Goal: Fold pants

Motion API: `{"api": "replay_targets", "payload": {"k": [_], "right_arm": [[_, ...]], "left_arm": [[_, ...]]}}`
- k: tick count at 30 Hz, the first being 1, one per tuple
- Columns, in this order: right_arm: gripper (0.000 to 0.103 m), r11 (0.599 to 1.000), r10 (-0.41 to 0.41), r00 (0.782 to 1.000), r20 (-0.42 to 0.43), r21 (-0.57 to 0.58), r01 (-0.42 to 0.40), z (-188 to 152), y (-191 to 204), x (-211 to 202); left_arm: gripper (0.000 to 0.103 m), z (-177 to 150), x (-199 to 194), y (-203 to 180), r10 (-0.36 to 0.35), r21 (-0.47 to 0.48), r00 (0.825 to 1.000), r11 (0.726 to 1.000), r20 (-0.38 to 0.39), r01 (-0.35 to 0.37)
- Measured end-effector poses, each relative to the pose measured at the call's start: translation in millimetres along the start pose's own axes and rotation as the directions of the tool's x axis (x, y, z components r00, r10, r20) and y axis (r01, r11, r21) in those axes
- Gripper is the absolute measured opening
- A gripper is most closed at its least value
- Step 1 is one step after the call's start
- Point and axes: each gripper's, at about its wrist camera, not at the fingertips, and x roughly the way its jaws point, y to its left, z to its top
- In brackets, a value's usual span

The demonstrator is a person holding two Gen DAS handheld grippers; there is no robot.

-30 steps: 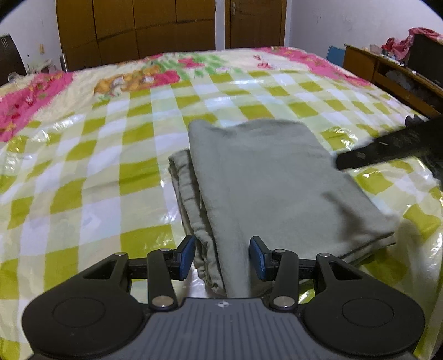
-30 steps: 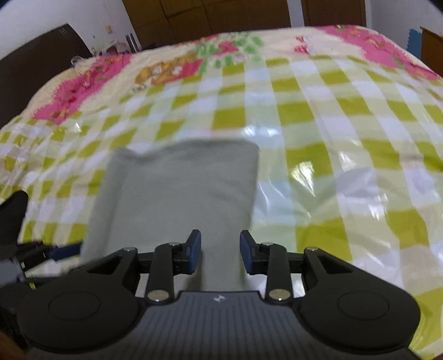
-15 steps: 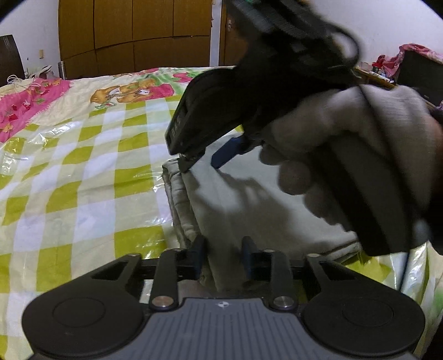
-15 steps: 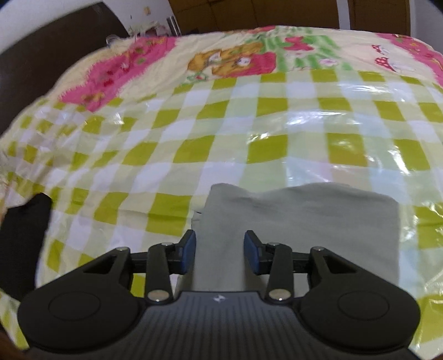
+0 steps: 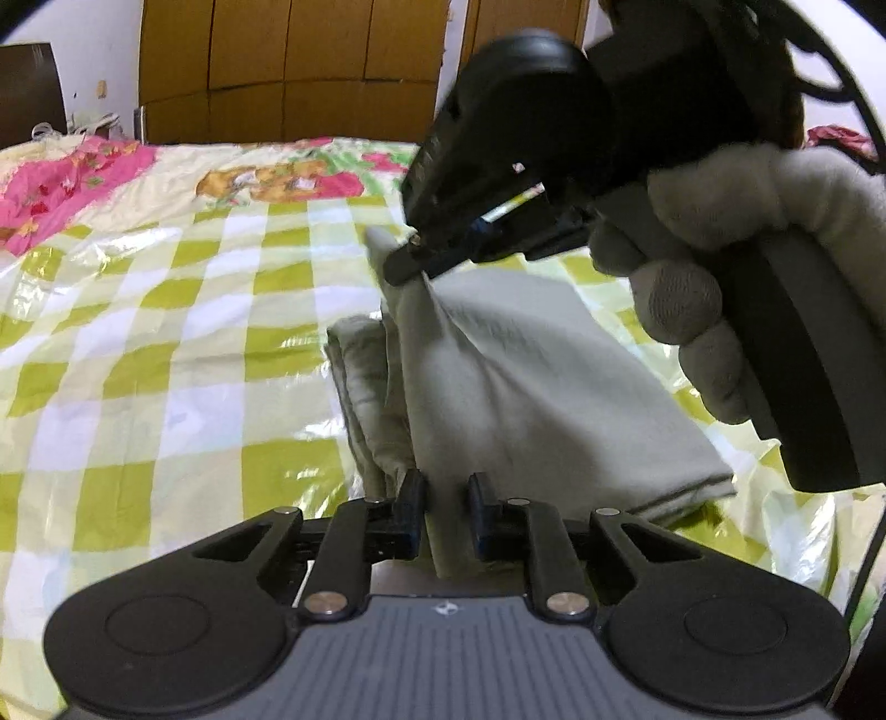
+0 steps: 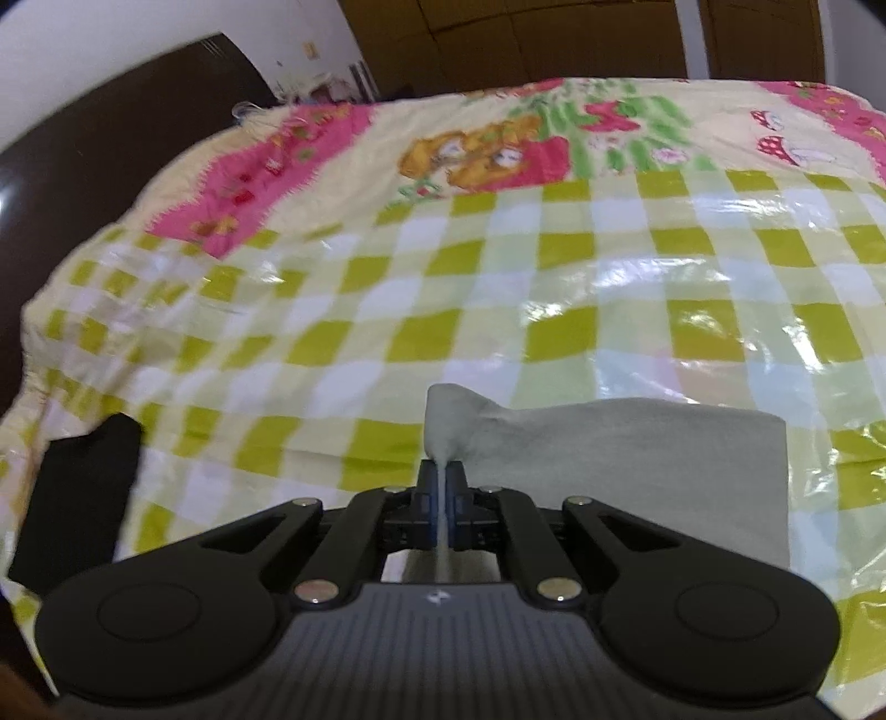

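Both jaws have just closed: right gripper [image 6: 441, 501] and left gripper [image 5: 447, 518] now pinch the folded grey-green cloth pants [image 5: 531, 387], ready for another fold.

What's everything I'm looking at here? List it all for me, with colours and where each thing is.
pants: one, grey-green, folded on the bed, near corners lifted
bedcover: one, green-and-white checks with pink cartoon border, glossy, spread over the bed
wardrobe: one, brown wood, against the far wall
door: one, brown, beside the wardrobe
clutter: red cloth, far right edge, too small to tell more
left tool: black, blue pads, shut on the pants' near edge
right tool: black, blue pads, shut on a pants corner, jaws just closed
glove: one, grey, on the hand gripping the right tool's handle
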Motion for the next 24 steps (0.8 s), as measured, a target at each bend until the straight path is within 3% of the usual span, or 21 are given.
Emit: {"api": "replay_targets", "payload": {"k": [6,13,19,24], "right_arm": [[0.004,1.000,0.021,0.998,-0.057,-0.002,-0.022,-8.8,9.8,37.9],[0.006,1.000,0.024,0.991,-0.129,-0.013,-0.026,-23.5,12.4,78.5],[0.011,0.995,0.095,0.985,-0.148,0.002,-0.095,-29.6,15.3,81.3],[0.014,0.985,0.173,0.981,-0.094,0.039,-0.170,-22.1,12.8,56.7]], "left_arm": [[0.030,-6.8,7.9,15.1,-0.003,-0.083,0.999,0.997,-0.048,-0.001],[0.030,-12.5,10.1,21.5,0.006,-0.104,0.996,0.994,-0.083,-0.015],[0.030,-14.0,0.4,18.4,0.009,-0.102,0.996,0.995,-0.088,-0.018],[0.030,-9.9,-18.6,20.6,0.036,-0.110,0.997,0.993,-0.064,-0.043]]}}
